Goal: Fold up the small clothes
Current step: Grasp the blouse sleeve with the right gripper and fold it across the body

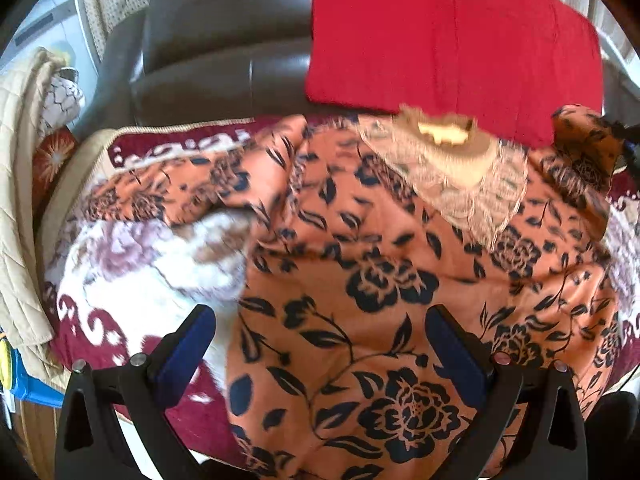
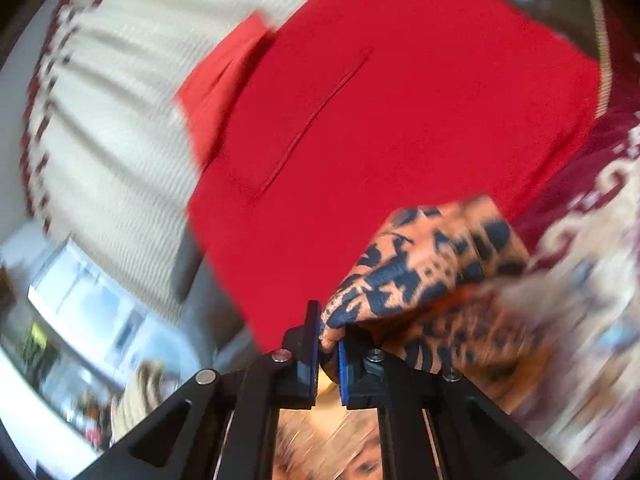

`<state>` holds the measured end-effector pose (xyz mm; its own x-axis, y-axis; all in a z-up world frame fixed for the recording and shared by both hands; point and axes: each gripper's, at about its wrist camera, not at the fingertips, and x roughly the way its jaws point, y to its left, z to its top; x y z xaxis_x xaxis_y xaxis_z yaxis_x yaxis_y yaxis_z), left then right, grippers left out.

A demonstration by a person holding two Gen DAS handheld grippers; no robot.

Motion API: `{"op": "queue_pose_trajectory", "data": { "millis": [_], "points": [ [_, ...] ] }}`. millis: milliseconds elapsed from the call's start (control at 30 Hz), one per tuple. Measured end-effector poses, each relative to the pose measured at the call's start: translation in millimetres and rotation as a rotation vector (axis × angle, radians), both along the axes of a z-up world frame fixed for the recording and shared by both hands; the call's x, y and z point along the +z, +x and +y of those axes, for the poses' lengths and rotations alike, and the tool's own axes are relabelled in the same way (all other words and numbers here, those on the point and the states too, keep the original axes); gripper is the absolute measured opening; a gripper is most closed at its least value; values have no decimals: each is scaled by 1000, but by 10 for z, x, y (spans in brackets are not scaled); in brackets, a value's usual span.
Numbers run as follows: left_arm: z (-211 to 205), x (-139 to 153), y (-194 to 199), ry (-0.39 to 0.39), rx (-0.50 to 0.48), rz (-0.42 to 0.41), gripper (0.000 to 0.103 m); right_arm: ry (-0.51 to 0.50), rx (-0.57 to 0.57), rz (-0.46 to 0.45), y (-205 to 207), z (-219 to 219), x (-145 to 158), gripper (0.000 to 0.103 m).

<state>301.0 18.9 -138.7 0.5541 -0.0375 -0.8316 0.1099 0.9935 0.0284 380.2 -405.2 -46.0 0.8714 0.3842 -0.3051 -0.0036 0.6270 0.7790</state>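
An orange garment with a black flower print lies spread on a maroon and white patterned blanket. It has a beige lace collar at the far side. My left gripper is open and empty, just above the garment's near part. My right gripper is shut on a sleeve end of the orange garment and holds it up; the right wrist view is blurred. That sleeve shows at the far right of the left wrist view.
A folded red cloth lies behind the garment, against a dark brown leather sofa back; it fills the right wrist view. A beige quilted cloth hangs at the left. A blue object sits low left.
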Motion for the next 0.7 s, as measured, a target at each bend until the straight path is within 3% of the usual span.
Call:
{"op": "queue_pose_trajectory", "data": {
  "millis": [133, 333, 400, 433, 467, 500, 533, 700],
  "points": [
    [107, 128, -47, -23, 3, -24, 103, -9, 149, 60, 109, 876, -242, 8],
    [47, 190, -42, -73, -39, -32, 103, -6, 379, 361, 180, 1879, -984, 14],
    [-8, 178, 0, -90, -63, -17, 103, 64, 410, 440, 124, 1960, -1154, 27],
    [-52, 182, 1, -99, -74, -2, 103, 100, 417, 450, 56, 1969, -1202, 46],
    [-97, 176, 30, -109, -82, 14, 103, 156, 421, 431, -61, 1948, -1221, 74],
    [-137, 164, 62, -119, -90, 24, 103, 199, 400, 391, -178, 1901, -1201, 80],
    [-200, 157, 75, -131, -100, 33, 103, 216, 370, 352, -233, 1793, -1136, 84],
    [-618, 129, 52, -142, -161, 25, 103, 268, 218, 113, -390, 1250, -856, 83]
  ]
}}
